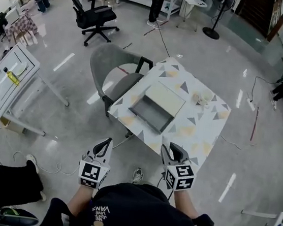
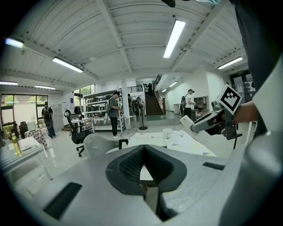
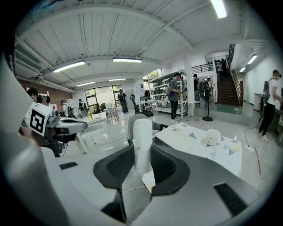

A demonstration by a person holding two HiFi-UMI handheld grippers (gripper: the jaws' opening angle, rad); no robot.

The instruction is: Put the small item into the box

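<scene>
Pickup's done, drop-off isn't: the right gripper (image 3: 142,151) is clamped on the small white roll (image 3: 142,132), whose long axis runs along the jaws and pokes out past the tips toward the desk (image 1: 201,127). Left gripper (image 2: 143,152) is closed and empty. The open box (image 1: 151,115) on the desk is well ahead, so I'd say carrying it over and letting go are still left.

Your square worktop (image 1: 200,135): white, grey and pale-orange triangles. Open rectangular box (image 1: 151,117): grey inside, cream lid (image 1: 165,98). Small cylindrical item (image 3: 142,137): white.
</scene>
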